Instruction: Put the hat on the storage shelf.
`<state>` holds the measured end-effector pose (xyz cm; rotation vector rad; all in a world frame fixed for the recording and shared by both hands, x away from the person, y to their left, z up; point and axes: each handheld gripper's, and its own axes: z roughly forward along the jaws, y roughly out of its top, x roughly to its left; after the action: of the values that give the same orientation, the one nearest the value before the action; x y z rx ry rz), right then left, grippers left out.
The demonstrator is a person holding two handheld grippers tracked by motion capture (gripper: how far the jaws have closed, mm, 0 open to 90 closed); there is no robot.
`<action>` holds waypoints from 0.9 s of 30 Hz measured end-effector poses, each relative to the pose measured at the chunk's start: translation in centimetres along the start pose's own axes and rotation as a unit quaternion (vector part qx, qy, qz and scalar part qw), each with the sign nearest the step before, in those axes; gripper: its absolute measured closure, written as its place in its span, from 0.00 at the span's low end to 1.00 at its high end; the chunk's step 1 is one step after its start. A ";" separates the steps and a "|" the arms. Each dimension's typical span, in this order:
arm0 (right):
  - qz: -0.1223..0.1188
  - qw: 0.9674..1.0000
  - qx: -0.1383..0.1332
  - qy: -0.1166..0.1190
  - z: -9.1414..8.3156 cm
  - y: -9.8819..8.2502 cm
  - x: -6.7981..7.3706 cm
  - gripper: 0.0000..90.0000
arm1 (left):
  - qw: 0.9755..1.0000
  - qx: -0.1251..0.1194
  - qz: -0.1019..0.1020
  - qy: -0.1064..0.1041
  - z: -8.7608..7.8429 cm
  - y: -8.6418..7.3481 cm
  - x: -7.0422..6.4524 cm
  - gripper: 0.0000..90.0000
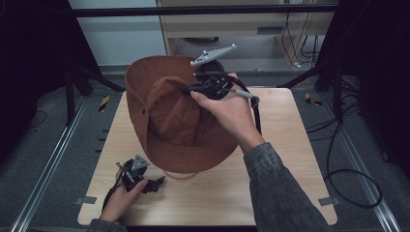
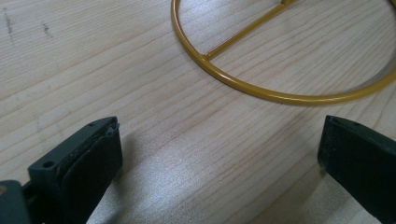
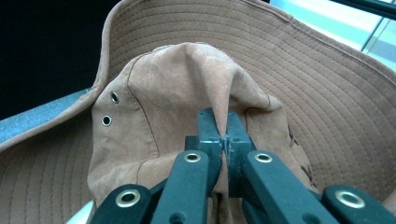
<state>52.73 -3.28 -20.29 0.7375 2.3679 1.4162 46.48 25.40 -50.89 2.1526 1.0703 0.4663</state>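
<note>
A brown wide-brimmed hat [image 1: 167,113] hangs tilted above the wooden table [image 1: 285,159], its brim facing the camera. My right gripper [image 1: 205,87] is shut on a pinched fold of the hat's crown [image 3: 187,79], its jaws pressed together on the fabric. Two metal eyelets [image 3: 110,108] show on the crown's side. My left gripper [image 1: 157,183] rests low at the table's front left, jaws wide apart with bare wood between them. A yellow metal ring [image 2: 261,88] with a cross bar lies on the table just ahead of it, partly under the hat [image 1: 181,175].
Black stand legs [image 1: 77,77] flank the table at both back corners. Cables [image 1: 348,169] loop on the floor at the right. A wooden cabinet [image 1: 232,24] stands behind the table.
</note>
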 end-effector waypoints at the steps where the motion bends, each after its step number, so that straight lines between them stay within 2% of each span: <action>1: 0.000 1.000 0.000 0.000 0.0 0.0 0.0 0.99 | 1.000 0.000 0.000 0.000 0.0 0.0 0.0 0.00; 10: 0.000 1.000 0.013 0.011 1.5 -0.6 0.3 0.99 | 1.000 0.000 0.000 0.000 0.0 0.0 0.0 0.00; 19: 0.011 1.000 0.012 0.023 2.4 -1.1 0.5 0.99 | 1.000 0.000 0.001 -0.001 0.0 0.0 0.0 0.00; 27: 0.010 0.999 0.019 0.031 3.2 -1.4 0.8 0.99 | 1.000 0.000 0.002 -0.002 0.0 0.0 0.0 0.00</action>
<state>53.25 -1.07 -23.05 0.7407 2.4463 1.4258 46.46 25.38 -50.89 2.1547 1.0643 0.4630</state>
